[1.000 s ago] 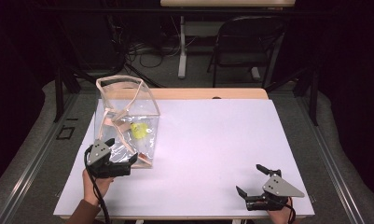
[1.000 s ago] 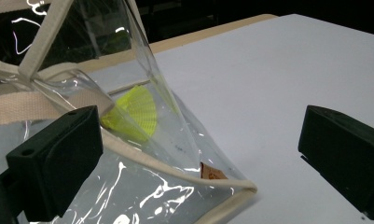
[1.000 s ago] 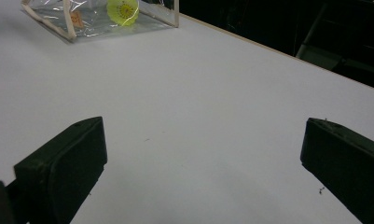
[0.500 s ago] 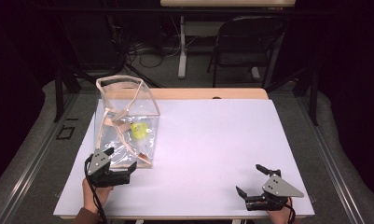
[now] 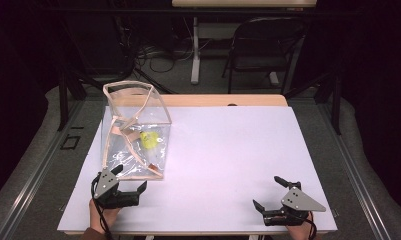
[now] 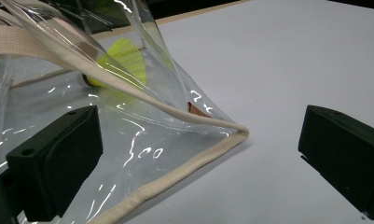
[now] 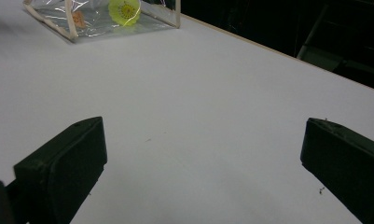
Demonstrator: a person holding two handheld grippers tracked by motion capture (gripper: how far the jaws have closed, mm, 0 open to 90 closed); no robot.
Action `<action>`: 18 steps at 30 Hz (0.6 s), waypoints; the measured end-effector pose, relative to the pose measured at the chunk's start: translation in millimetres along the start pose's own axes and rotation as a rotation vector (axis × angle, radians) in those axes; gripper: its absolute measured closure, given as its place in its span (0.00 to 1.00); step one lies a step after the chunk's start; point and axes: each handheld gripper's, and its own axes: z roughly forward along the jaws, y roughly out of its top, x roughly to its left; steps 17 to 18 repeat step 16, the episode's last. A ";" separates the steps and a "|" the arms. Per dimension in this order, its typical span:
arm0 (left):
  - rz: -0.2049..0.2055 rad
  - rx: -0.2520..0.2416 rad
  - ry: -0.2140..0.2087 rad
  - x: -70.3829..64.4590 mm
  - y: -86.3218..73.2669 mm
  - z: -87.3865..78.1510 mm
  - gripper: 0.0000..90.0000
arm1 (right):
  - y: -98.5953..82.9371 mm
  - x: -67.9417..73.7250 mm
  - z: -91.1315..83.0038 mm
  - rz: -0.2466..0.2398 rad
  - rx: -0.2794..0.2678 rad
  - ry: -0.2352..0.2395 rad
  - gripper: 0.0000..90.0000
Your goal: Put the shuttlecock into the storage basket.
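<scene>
We take this for a lab or test room: we see a white-topped table point(image 5: 228, 160) on dark carpet, a folding chair point(image 5: 260, 47) behind it, loose cables point(image 5: 158, 52) on the floor, and a second table's leg point(image 5: 194, 45) beyond.

A bag point(image 5: 134, 131) stands at the tabletop's point(image 5: 228, 150) nine o'clock, a shuttlecock point(image 5: 149, 139) apparently inside; left claw point(image 5: 130, 187) at seven o'clock, right claw point(image 5: 270, 195) at five.
</scene>
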 end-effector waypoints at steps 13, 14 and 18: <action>0.044 0.004 -0.021 -8.3 -13.1 0.9 0.00 | 0.0 0.3 0.2 0.000 0.000 0.006 0.00; 0.043 0.005 -0.019 -8.3 -13.0 1.4 0.00 | -0.1 0.0 0.1 -0.003 -0.001 0.005 0.00; 0.039 0.005 -0.020 -7.5 -12.9 2.2 0.00 | -0.4 -0.5 0.0 0.002 -0.004 0.007 0.00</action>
